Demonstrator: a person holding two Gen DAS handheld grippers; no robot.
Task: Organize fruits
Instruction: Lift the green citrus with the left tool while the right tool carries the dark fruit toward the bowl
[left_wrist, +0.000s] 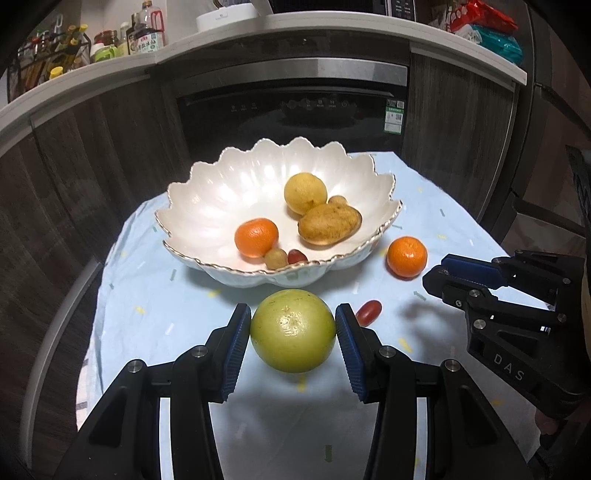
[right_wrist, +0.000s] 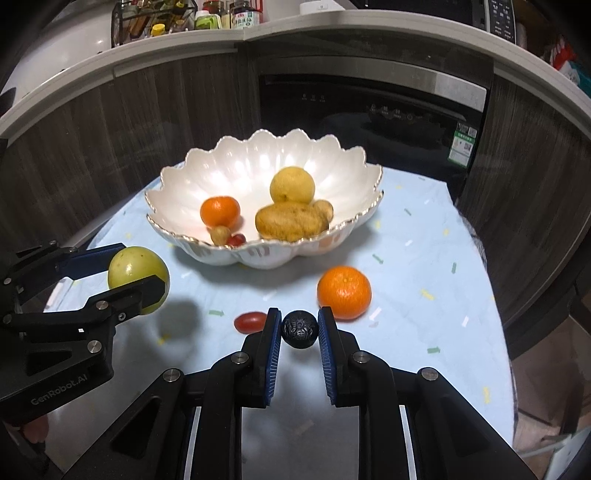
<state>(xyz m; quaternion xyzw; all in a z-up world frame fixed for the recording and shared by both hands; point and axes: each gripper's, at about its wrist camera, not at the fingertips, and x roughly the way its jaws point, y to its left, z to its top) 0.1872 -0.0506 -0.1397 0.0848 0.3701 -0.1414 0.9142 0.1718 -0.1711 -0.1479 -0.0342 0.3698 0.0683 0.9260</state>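
My left gripper (left_wrist: 293, 328) is shut on a green round fruit (left_wrist: 293, 330), held above the cloth just in front of the white scalloped bowl (left_wrist: 207, 206); it also shows in the right wrist view (right_wrist: 136, 273). My right gripper (right_wrist: 300, 328) is shut on a small dark wrinkled round fruit (right_wrist: 300, 329). The bowl (right_wrist: 177, 184) holds a mandarin (left_wrist: 256, 237), a yellow fruit (left_wrist: 305, 193), a potato-like piece (left_wrist: 330, 223), a small tan fruit and a cherry tomato. A loose mandarin (right_wrist: 344, 292) and a red cherry tomato (right_wrist: 250, 321) lie on the cloth.
The table is covered by a pale blue cloth (left_wrist: 155, 314). A dark oven front (left_wrist: 291, 107) and wooden cabinets stand behind it. Bottles (left_wrist: 144, 37) and packets line the counter above. The right gripper's body (left_wrist: 517, 317) is at the right of the left wrist view.
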